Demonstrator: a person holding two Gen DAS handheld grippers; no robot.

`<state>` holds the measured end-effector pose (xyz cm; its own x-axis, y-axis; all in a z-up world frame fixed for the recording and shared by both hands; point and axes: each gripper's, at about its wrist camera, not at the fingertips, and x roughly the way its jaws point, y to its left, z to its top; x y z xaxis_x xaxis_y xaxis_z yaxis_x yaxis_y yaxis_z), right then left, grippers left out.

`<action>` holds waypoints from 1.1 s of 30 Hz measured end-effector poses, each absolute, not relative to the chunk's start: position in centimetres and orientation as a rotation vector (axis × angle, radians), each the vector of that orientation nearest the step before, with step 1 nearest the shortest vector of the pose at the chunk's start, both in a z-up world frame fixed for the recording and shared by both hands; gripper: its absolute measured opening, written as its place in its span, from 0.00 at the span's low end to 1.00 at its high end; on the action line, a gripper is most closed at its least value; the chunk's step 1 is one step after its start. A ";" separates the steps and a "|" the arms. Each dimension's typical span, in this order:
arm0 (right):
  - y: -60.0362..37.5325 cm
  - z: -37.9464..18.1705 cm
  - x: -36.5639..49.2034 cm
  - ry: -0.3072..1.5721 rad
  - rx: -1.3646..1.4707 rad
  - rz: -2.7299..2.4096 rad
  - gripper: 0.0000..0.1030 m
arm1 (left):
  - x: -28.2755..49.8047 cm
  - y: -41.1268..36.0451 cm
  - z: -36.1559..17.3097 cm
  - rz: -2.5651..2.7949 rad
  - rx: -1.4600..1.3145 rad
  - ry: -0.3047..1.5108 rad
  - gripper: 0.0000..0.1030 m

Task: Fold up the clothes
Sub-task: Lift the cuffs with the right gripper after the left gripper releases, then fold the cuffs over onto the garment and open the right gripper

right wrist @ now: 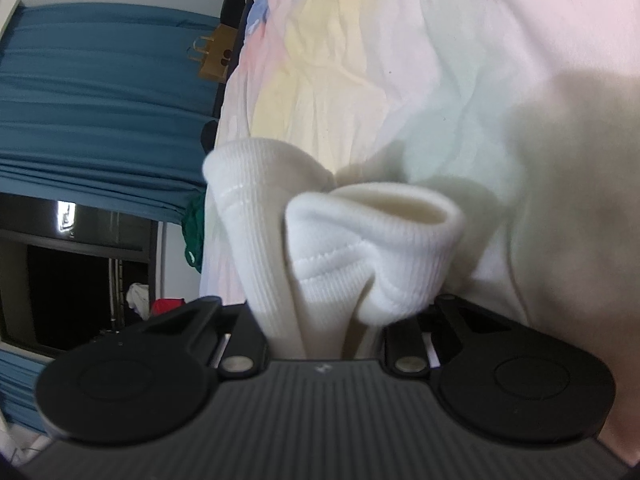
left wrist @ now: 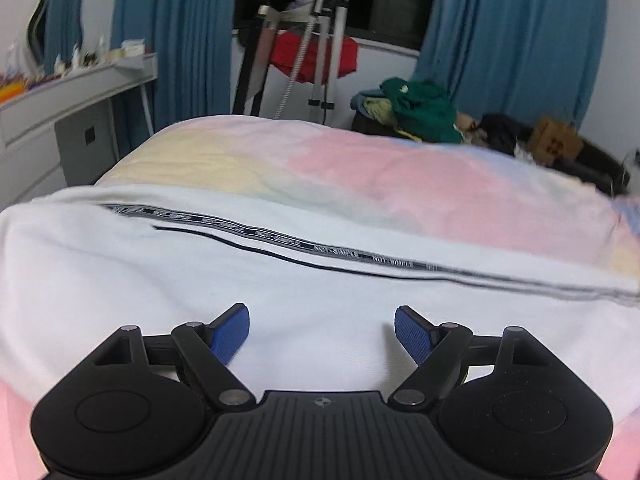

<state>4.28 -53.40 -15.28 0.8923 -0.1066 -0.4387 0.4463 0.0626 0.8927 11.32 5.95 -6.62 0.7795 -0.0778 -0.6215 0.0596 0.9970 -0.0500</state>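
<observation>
From my left wrist, my left gripper [left wrist: 322, 330] hovers with jaws wide and empty, blue pads [left wrist: 230, 332] clear of the cloth, over a white garment [left wrist: 200, 280] spread flat on the pastel bedspread [left wrist: 400, 168]. A dark tape stripe [left wrist: 280, 240] runs across the garment with repeated lettering, too blurred to read with confidence. Beyond the bed stand blue curtains [left wrist: 520, 32], a tripod [left wrist: 324, 40], a heap of green clothing [left wrist: 424, 108] and a brown paper bag [left wrist: 556, 140]. To do this step well, I judge I should bring these jaws down onto a free edge or corner, pinch one layer only, and carry it over in line with the stripe so the fold lies square. From my right wrist, my right gripper [right wrist: 324, 332] has jaws drawn narrow and clamped on a bunched white ribbed cuff [right wrist: 360, 248] of what looks like the same garment, above the bedspread [right wrist: 360, 60]; the pads are hidden by the cloth. This hand should hold firm as the anchor while the left works. No brand or label shows here.
</observation>
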 end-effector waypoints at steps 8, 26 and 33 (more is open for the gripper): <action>-52.6 -13.1 5.2 0.325 1.290 -0.453 0.21 | 12.0 4.4 -10.7 -0.064 0.123 0.684 0.82; -34.8 5.2 8.0 0.114 0.318 -0.273 0.18 | 12.4 5.9 -10.0 -0.087 0.067 0.685 0.82; -21.3 4.9 9.8 0.157 0.026 -0.064 0.18 | 11.4 8.8 -7.5 -0.026 -0.049 0.633 0.82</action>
